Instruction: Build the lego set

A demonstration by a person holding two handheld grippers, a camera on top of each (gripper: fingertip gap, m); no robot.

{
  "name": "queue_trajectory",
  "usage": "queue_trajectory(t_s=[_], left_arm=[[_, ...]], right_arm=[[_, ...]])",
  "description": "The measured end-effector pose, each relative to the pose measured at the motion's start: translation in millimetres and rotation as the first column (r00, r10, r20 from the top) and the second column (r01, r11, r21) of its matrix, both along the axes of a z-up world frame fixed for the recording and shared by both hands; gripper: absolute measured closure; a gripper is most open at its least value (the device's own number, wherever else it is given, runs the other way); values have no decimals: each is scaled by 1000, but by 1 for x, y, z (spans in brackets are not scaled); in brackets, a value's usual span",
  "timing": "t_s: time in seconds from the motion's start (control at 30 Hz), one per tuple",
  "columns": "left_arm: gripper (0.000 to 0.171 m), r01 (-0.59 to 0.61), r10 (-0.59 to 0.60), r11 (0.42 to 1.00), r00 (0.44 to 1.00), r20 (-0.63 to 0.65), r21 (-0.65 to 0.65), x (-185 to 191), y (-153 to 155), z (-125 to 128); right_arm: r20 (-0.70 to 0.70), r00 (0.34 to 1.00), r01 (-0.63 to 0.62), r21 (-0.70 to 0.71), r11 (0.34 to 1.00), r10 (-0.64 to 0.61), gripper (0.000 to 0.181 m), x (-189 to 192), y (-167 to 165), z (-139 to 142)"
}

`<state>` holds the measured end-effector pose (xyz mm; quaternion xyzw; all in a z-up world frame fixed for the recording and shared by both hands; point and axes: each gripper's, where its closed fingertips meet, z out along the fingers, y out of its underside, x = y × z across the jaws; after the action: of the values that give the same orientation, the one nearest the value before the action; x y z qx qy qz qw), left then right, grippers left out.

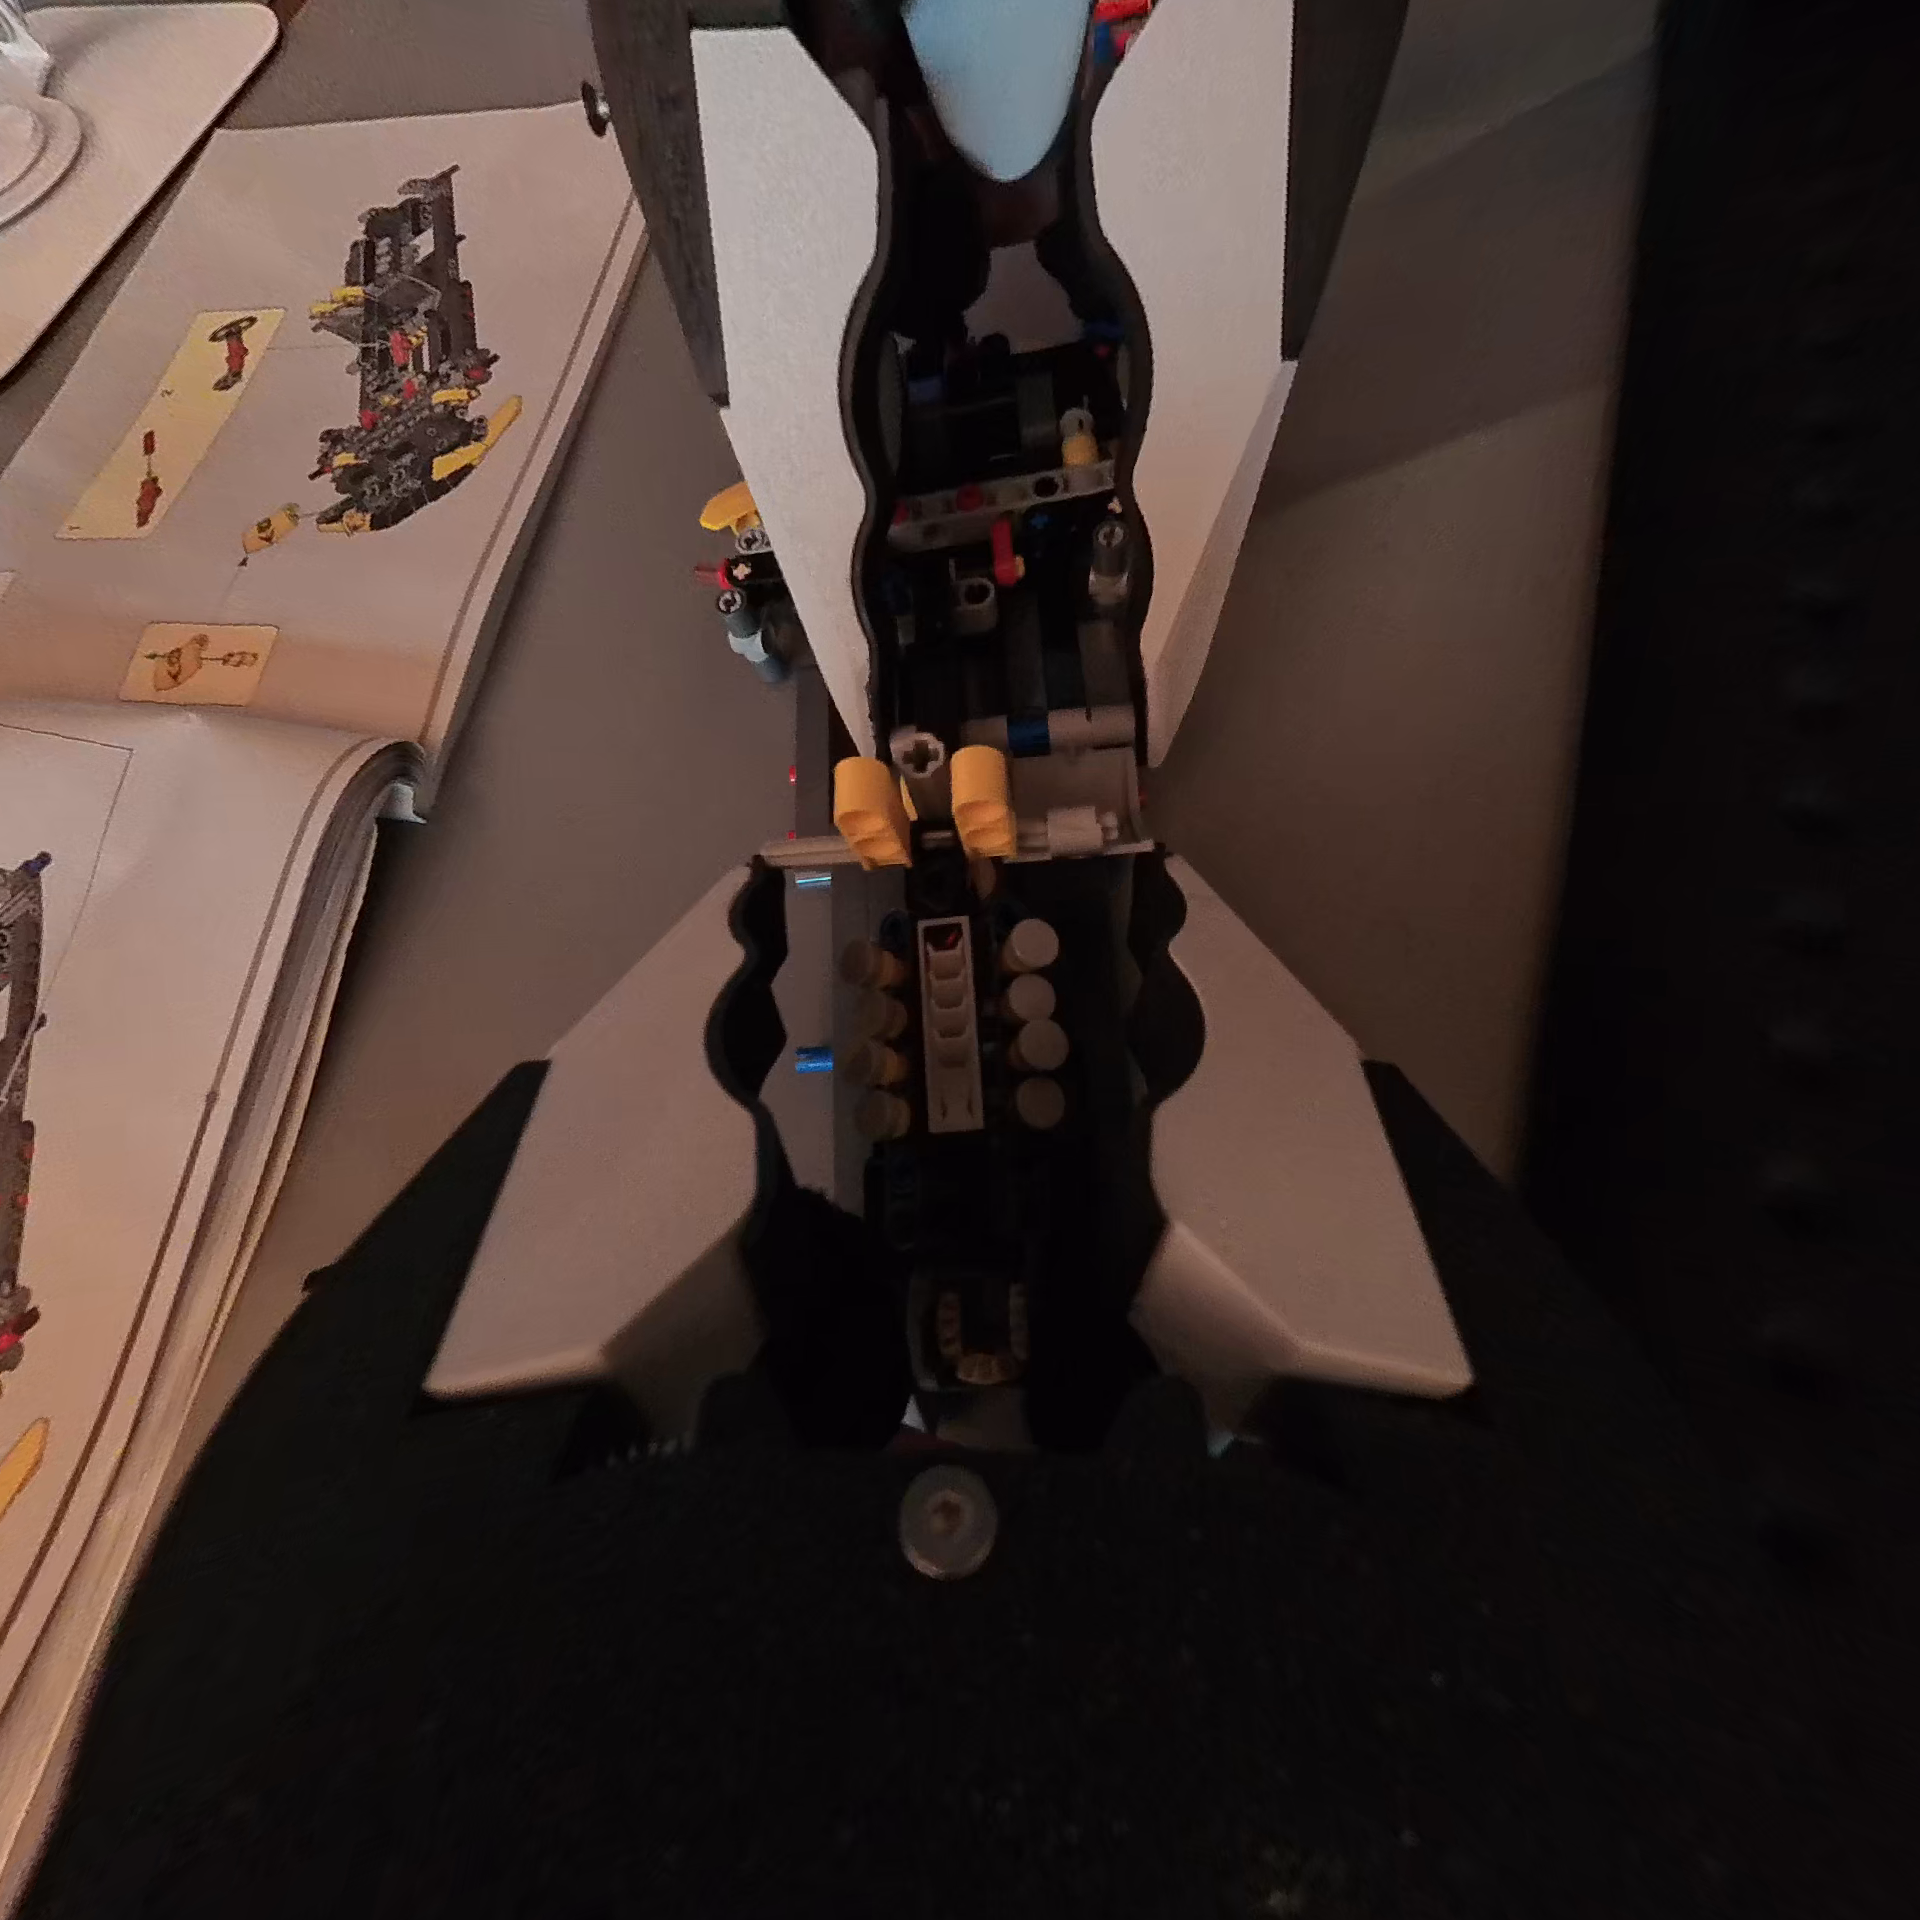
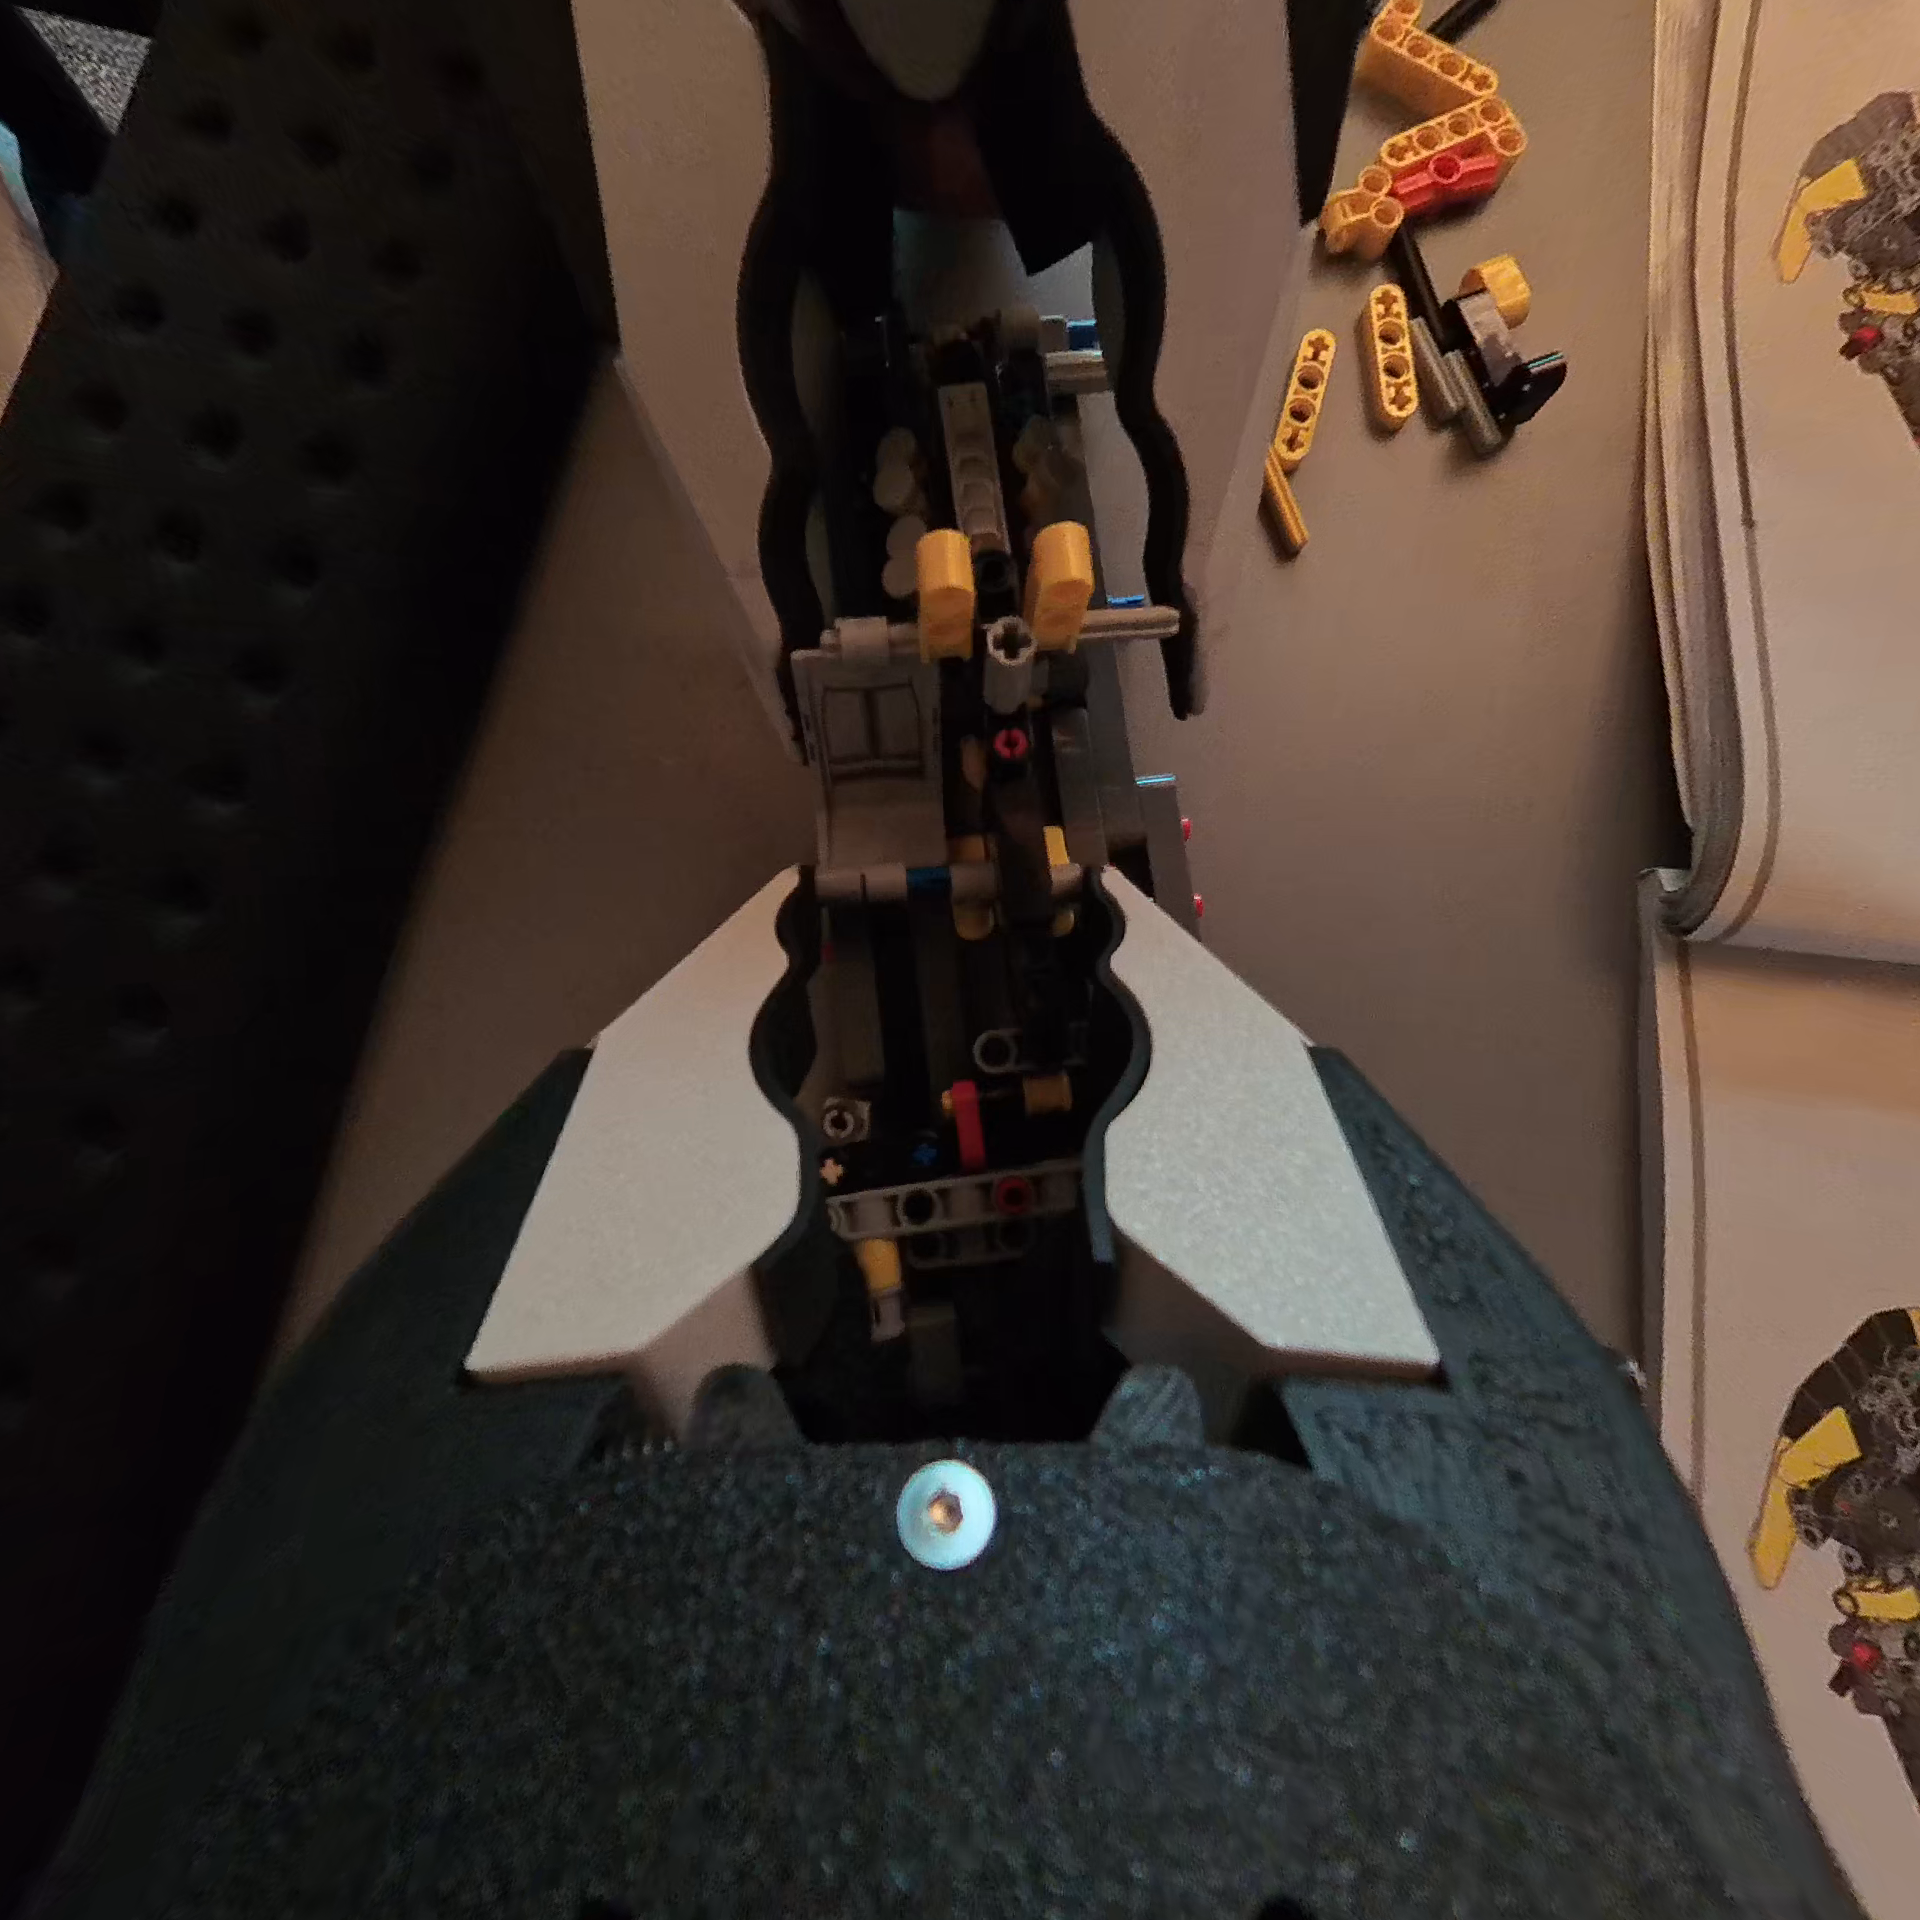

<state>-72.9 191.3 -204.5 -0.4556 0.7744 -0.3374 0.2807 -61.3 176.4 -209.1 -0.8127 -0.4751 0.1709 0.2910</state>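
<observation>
A long black and grey Lego Technic model [image 1: 956, 1018] with two yellow connectors [image 1: 873, 821] at its middle is held between both grippers, which face each other from opposite ends. My left gripper [image 1: 961, 935] is shut on one end, its wavy black pads flanking the grey studs. The right gripper [image 1: 1003, 665] comes in from the top of that view and grips the other end. In the right wrist view my right gripper [image 2: 951, 987] is shut on the model [image 2: 966, 1039], with the yellow connectors [image 2: 945, 592] and the left gripper [image 2: 987, 468] beyond.
An open instruction booklet [image 1: 312, 416] lies to the left and shows at the right in the right wrist view [image 2: 1818, 623]. Loose yellow beams [image 2: 1444, 135], small yellow links [image 2: 1304, 395] and a black and yellow sub-piece [image 2: 1496, 332] lie on the table. Black perforated foam [image 2: 208, 468] stands at the left. My left and right fingertips are right by each other.
</observation>
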Motion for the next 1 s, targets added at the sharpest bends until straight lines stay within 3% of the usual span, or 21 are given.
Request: queue_trajectory(t_s=[0.4,0.7,0.77,0.83,0.9,0.97,1.0], left_arm=[[109,-9,9,1000,1000,5,18,2,0,-1],[108,-17,17,1000,1000,-6,-3,2,2,-1],[109,-16,16,1000,1000,-6,2,3,1,-1],[109,-16,16,1000,1000,-2,8,3,1,-1],[109,-18,18,1000,1000,-3,7,3,2,-1],[110,-22,22,1000,1000,-1,9,3,2,-1],[110,-25,25,1000,1000,-1,9,3,2,-1]], right_arm=[[31,999,-17,51,999,15,133,2,1,-2],[-49,999,-1,-27,1000,0,133,1,2,2],[-53,995,76,-46,996,-79,125,4,4,3],[-77,985,152,-64,986,-157,105,6,3,12],[-90,965,245,-12,969,-245,125,12,3,27],[-189,941,286,-10,958,-282,148,0,-7,41],[-216,926,314,-20,949,-310,147,-5,-10,41]])
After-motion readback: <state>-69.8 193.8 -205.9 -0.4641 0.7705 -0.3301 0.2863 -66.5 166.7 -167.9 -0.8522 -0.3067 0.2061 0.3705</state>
